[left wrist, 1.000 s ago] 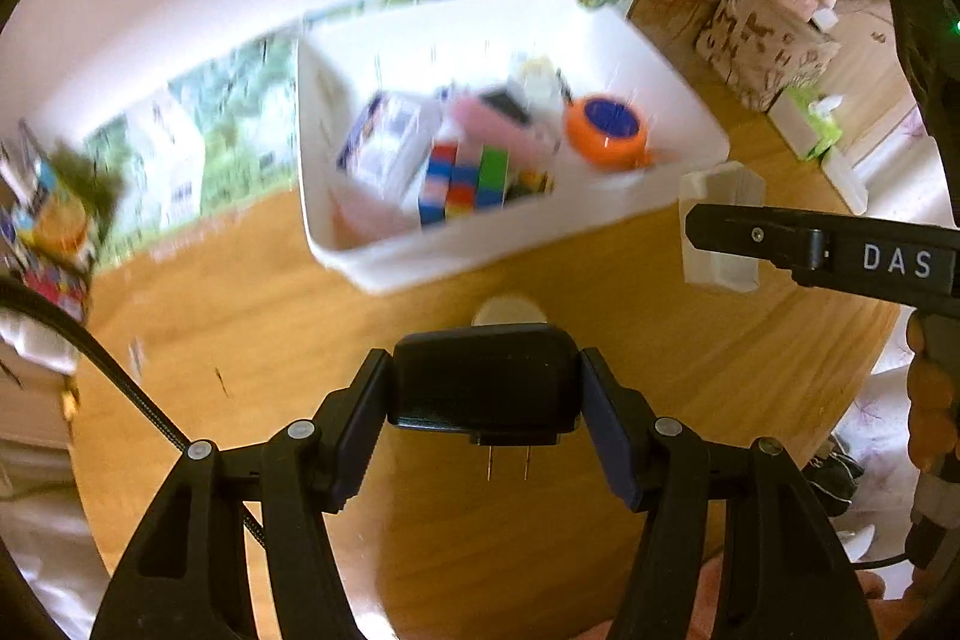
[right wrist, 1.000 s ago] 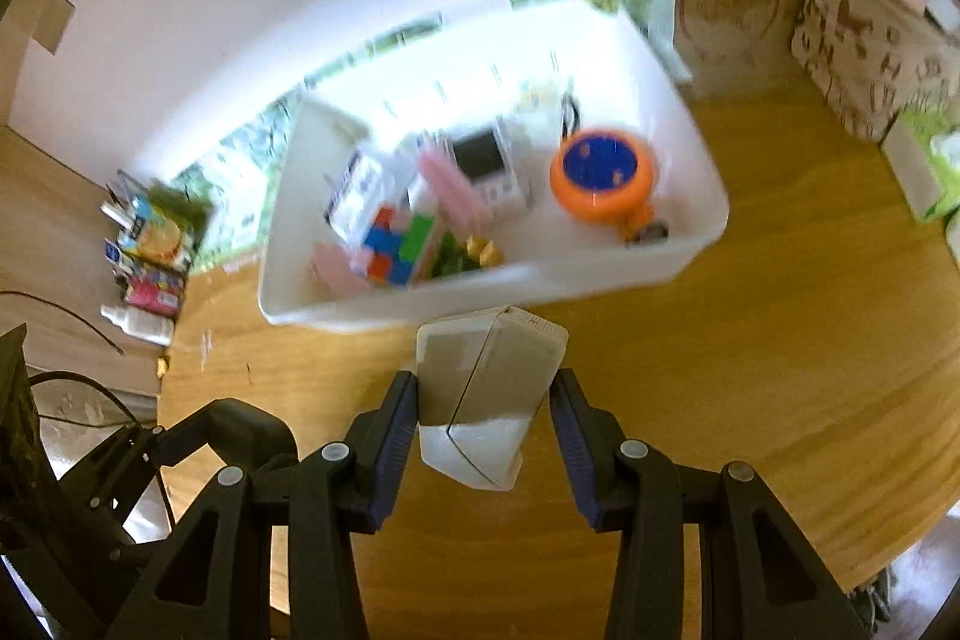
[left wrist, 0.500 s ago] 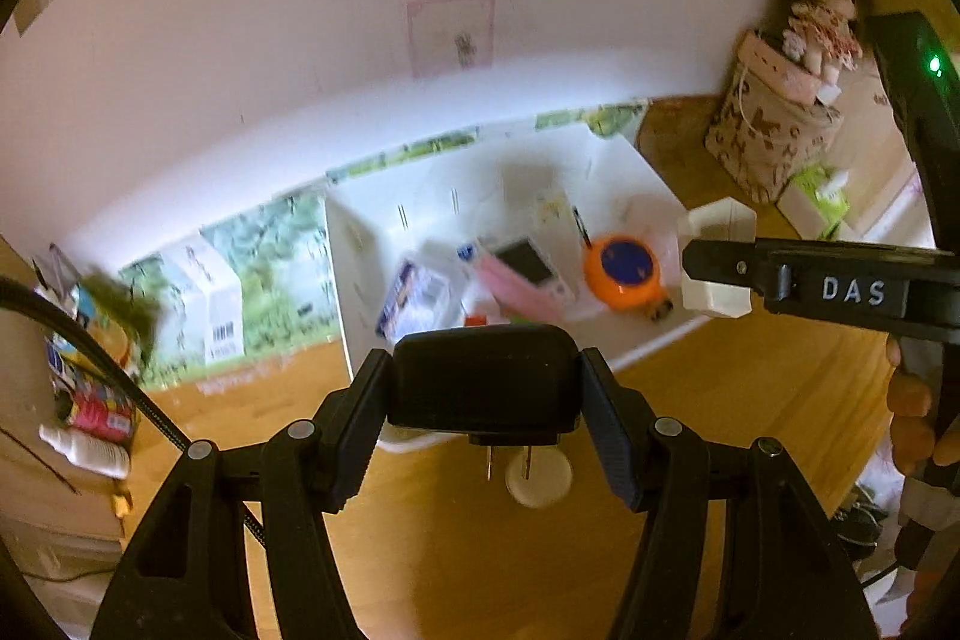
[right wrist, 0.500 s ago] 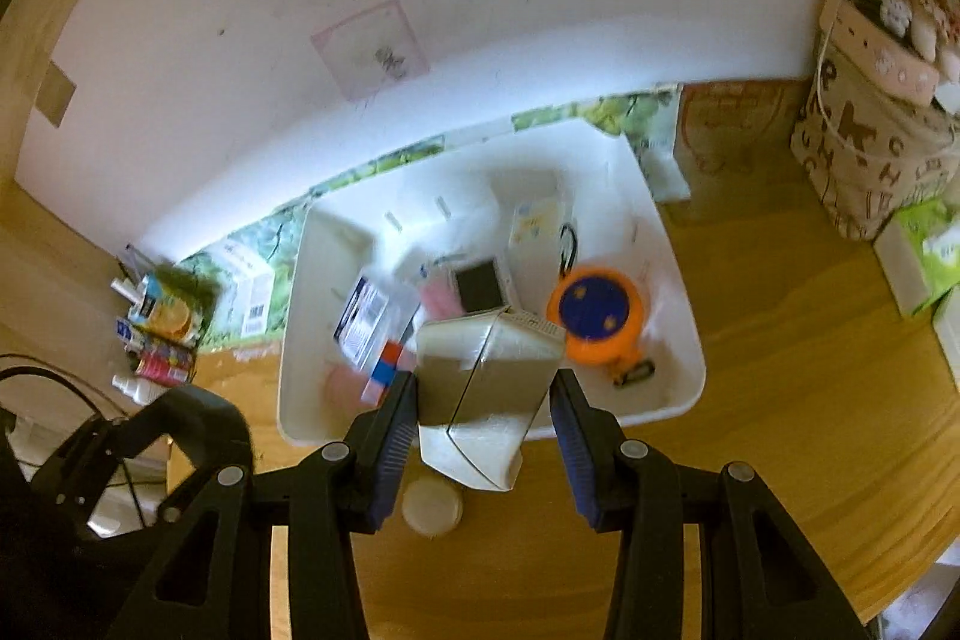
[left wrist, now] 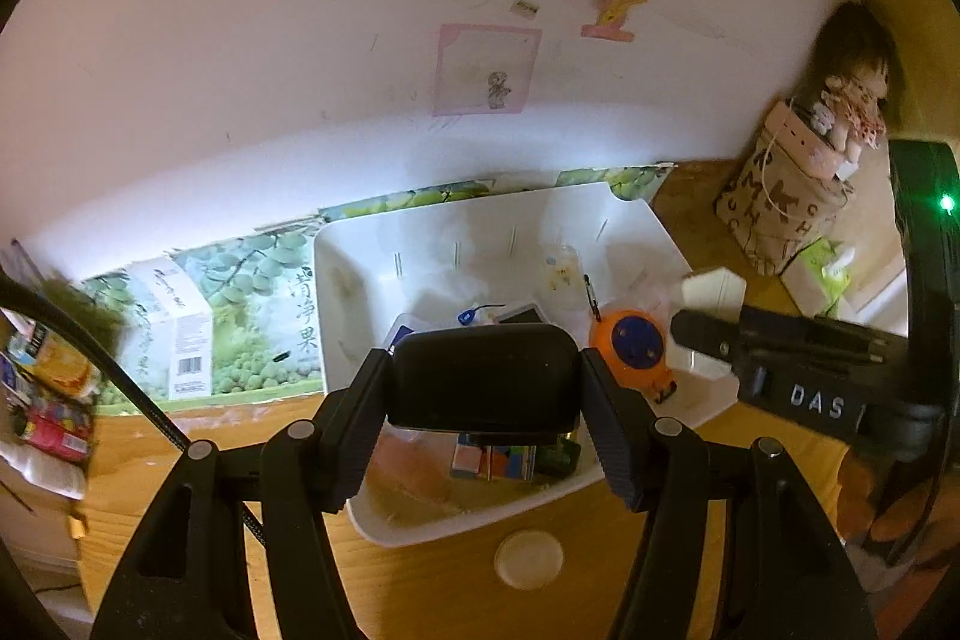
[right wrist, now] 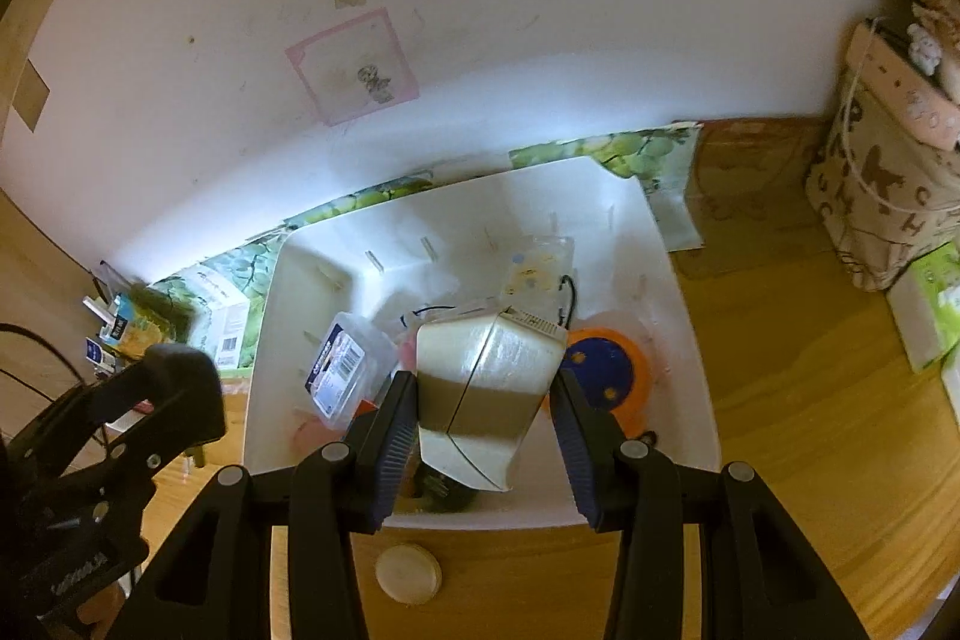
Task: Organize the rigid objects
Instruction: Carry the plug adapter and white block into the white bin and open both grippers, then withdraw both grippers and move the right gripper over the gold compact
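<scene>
Both grippers have carried loads over the white bin [left wrist: 336, 274]: left gripper [left wrist: 483, 388] clamped on black adapter [left wrist: 483, 379], right gripper [right wrist: 483, 394] on white box [right wrist: 480, 388], probably a charger. Next: lower, release into bin.

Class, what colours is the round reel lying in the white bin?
Orange reel with a blue centre, clearest in the left wrist view.

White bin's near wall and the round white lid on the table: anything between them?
Nothing: bare wood separates the white bin from the round lid in both wrist views.
</scene>
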